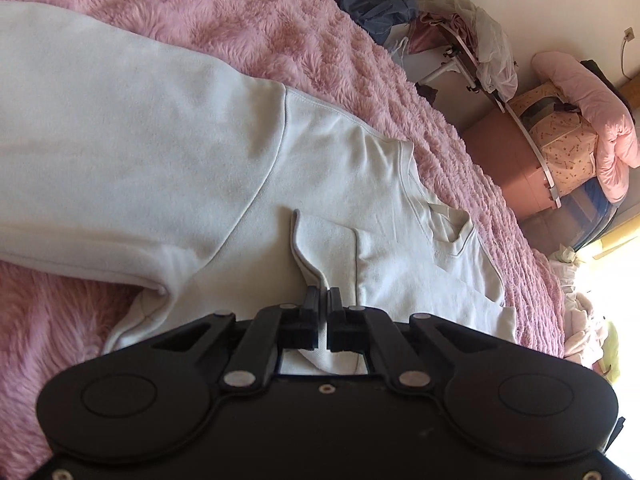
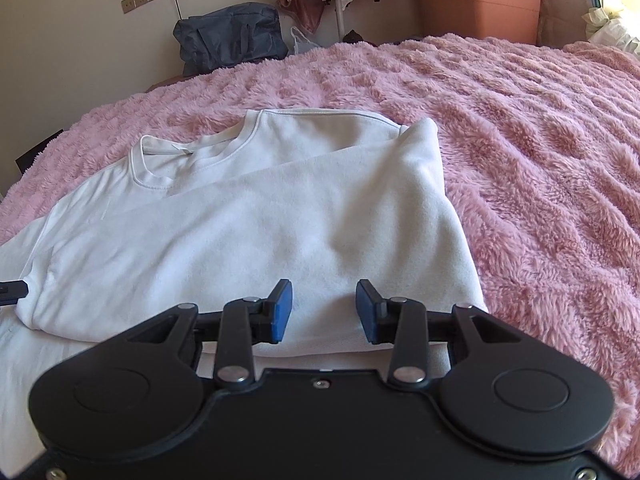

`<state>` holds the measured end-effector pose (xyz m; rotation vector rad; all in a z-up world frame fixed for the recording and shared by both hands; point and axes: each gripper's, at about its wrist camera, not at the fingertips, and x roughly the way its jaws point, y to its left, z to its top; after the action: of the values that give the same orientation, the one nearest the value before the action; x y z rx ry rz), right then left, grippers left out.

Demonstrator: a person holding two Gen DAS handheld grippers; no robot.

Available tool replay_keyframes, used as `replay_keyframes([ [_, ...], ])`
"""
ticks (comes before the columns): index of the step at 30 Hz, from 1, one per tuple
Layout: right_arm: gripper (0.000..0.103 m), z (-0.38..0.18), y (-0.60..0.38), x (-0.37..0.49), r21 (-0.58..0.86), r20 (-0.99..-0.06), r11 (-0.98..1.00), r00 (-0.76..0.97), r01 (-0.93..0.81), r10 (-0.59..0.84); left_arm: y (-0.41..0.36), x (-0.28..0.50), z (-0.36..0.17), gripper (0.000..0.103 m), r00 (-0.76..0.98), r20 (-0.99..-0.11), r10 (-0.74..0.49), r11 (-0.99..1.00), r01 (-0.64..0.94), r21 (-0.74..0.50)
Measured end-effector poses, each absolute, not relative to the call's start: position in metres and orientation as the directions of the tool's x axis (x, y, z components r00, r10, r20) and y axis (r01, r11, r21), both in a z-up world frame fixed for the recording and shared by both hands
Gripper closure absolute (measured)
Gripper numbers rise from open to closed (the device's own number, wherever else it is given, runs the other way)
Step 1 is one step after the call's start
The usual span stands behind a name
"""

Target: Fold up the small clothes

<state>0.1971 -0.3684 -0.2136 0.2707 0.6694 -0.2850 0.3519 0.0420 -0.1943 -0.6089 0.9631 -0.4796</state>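
Left wrist view shows the left gripper (image 1: 323, 294) with jaws together, pinching a folded edge of the white sweatshirt (image 1: 160, 152) spread on the pink fuzzy blanket (image 1: 280, 28); right wrist view has the right gripper (image 2: 324, 304) with jaws apart, gripping nothing, poised over the sweatshirt's folded-over part

- Sweatshirt (image 2: 256, 232): plain white, lying on the blanket.
- Blanket (image 2: 520, 152): fluffy pink.
- Bag (image 2: 228, 40) beyond the blanket: dark blue.
- Storage box (image 2: 480, 4) beyond the blanket: terracotta.
- Right gripper (image 2: 324, 308): black, blue pads.
- Left gripper (image 1: 323, 300): black.
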Motion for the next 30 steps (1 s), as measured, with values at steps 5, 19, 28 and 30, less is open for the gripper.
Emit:
replay_keyframes([
  [5, 0.065, -0.21, -0.369, 0.196, 0.159, -0.635, 0.922, 0.751, 0.352, -0.178, 0.058, 0.347, -0.166, 0.103, 0.557, -0.538, -0.633, 0.72, 0.166, -0.674],
  [19, 0.066, -0.215, -0.365, 0.199, 0.153, -0.656, 0.921, 0.734, 0.358, -0.176, 0.051, 0.352, -0.215, 0.102, 0.516, -0.709, -0.481, 0.855, 0.099, -0.509],
  [28, 0.053, -0.198, -0.348, 0.199, 0.141, -0.648, 0.925, 0.74, 0.352, -0.183, 0.088, 0.319, -0.142, 0.057, 0.65, -0.636, -0.416, 0.891, 0.152, -0.427],
  [30, 0.04, -0.184, -0.324, 0.201, 0.12, -0.627, 0.943, 0.76, 0.312, -0.172, 0.117, 0.308, -0.129, 0.054, 0.675, -0.608, -0.418, 0.878, 0.131, -0.46],
])
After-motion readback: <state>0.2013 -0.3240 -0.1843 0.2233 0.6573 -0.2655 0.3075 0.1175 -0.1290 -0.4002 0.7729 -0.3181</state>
